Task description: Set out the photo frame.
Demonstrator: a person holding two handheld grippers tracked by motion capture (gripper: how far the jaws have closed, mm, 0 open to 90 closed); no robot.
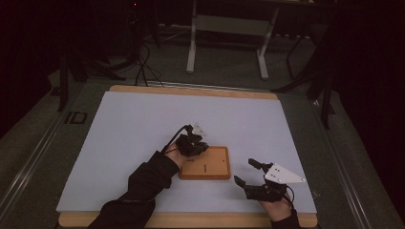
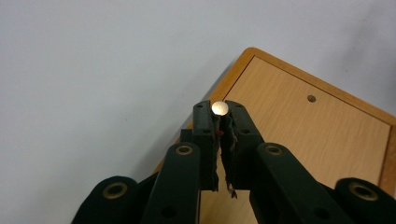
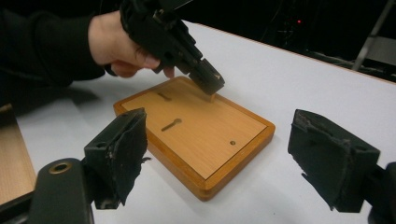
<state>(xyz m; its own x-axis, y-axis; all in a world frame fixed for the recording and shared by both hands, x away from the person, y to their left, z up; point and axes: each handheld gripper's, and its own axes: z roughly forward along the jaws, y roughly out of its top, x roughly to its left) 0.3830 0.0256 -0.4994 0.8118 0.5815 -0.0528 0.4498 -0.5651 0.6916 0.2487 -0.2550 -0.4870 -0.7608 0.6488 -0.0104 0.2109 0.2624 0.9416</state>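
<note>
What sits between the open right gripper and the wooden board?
Nothing: in the right gripper view, bare white table cover runs from the right gripper to the wooden board. The left gripper, shut on a small pin, works at the board's far side.

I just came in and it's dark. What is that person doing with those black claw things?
The left gripper is shut on a small round-headed metal pin, holding it over the wooden board on the white table. The right gripper waits open beside the board, holding nothing.
</note>
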